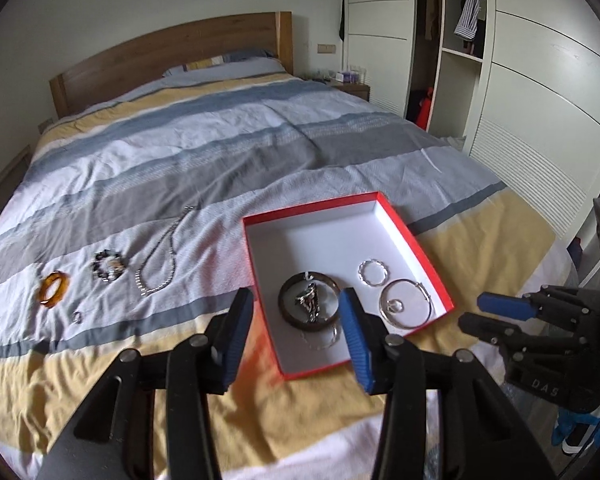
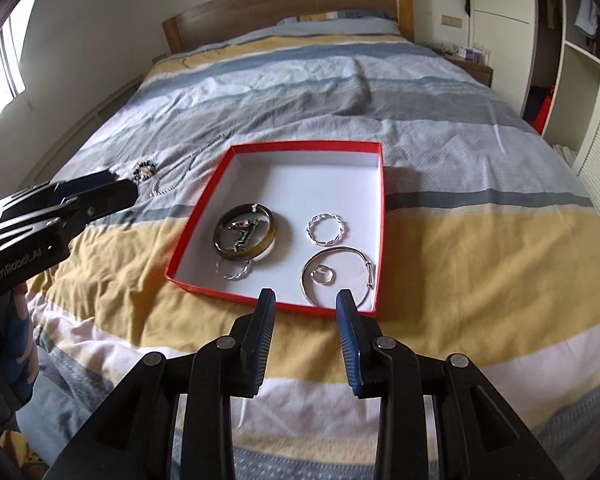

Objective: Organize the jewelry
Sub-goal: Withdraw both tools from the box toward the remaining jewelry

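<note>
A red box point(image 1: 414, 248) point(image 2: 198, 216) with a white inside lies on the bed. It holds a dark bangle point(image 1: 286, 306) point(image 2: 270, 236) with a small chain piece inside, a twisted silver ring point(image 1: 374, 273) point(image 2: 327, 229), a large silver bangle point(image 1: 407, 307) point(image 2: 338, 276) around a small ring, and another twisted hoop point(image 2: 233, 270). Left of the box lie a silver necklace point(image 1: 160, 268) point(image 2: 172, 184), a beaded bracelet point(image 1: 109, 266) point(image 2: 144, 170), an amber ring-shaped piece point(image 1: 54, 288) and a tiny ring point(image 1: 77, 317). My left gripper point(image 1: 296, 316) is open and empty over the box's near left corner. My right gripper point(image 2: 306, 300) is open and empty at the box's near edge.
The striped duvet point(image 1: 220, 140) covers the whole bed, with a wooden headboard point(image 1: 172, 46) behind. White wardrobes point(image 1: 540, 100) stand along the right. A bedside table point(image 1: 350, 88) sits at the far right corner.
</note>
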Demonstrator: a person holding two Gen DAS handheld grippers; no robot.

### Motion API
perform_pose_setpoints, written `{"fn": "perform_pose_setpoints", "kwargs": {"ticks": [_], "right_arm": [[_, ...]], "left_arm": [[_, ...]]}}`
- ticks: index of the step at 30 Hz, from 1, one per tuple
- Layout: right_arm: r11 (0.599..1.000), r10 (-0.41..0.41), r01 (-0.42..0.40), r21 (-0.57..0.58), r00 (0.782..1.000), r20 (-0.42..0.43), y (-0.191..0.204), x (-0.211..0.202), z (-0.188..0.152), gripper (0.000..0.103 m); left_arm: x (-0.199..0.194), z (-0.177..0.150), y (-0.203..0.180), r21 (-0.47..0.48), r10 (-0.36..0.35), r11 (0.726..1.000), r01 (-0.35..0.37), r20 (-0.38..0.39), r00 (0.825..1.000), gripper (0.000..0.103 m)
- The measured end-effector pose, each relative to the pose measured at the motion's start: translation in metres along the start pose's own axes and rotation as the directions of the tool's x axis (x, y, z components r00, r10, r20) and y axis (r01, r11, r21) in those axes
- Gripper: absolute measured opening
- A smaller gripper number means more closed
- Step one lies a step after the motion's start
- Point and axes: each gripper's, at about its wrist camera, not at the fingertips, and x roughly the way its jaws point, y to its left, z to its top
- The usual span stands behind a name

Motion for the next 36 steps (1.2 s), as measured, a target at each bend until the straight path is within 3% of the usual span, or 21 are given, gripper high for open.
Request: {"fn": "perform_pose_setpoints", "kwargs": {"ticks": [21,36], "right_arm": [[1.0,-0.015,0.012,0.029,0.994,0.112,0.041,-0.079,-0.026,0.036],[1.0,0.006,-0.001,-0.03,0.985,0.174,0.1,-0.127,-0.034,0.042]], "left_arm": [[-0.097,-0.063,0.037,-0.063,0.123,0.991,-0.12,0.044,0.991,0.045],[-0.161,-0.106,0.077,-0.133,0.194,0.974,-0.181,0.086,0.977,0.047]]}}
